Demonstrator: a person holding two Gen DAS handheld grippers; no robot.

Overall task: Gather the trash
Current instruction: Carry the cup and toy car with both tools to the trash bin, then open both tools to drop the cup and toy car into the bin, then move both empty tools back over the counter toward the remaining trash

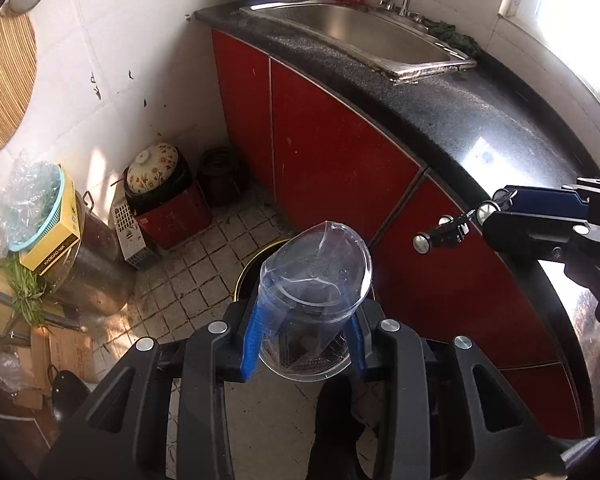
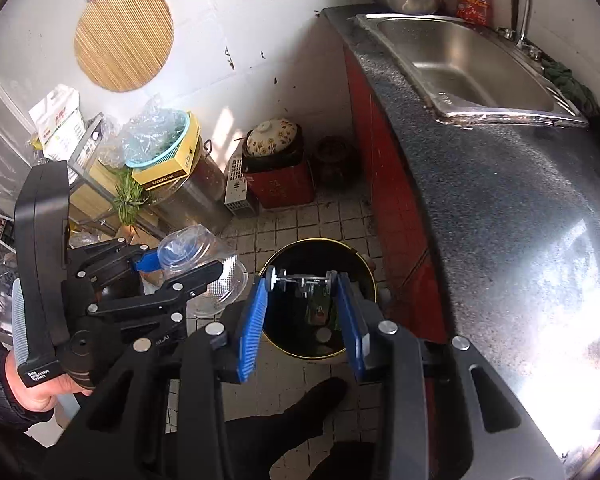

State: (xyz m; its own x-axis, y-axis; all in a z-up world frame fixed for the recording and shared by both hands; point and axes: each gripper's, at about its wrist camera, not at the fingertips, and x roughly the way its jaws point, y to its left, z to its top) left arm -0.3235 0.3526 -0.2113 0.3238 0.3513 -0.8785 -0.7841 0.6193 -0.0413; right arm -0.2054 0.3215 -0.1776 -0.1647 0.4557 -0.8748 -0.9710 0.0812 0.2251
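Observation:
My left gripper (image 1: 302,320) is shut on a clear plastic cup (image 1: 314,276), held tilted above the floor near a round black trash bin (image 1: 256,268) with a gold rim. The right wrist view shows the same cup (image 2: 198,264) in the left gripper (image 2: 180,266), left of the bin (image 2: 320,256). My right gripper (image 2: 304,312) is shut on a small black metal piece with silver round ends (image 2: 302,280) and holds it over the bin's opening. That piece (image 1: 444,232) and the right gripper (image 1: 466,222) show at the right in the left wrist view.
A black stone counter (image 2: 500,208) with a steel sink (image 2: 472,68) runs along the right over red cabinet doors (image 1: 332,152). A red box with a flowered pot (image 2: 276,160), a steel drum (image 1: 96,272), a basket and cardboard boxes crowd the left wall.

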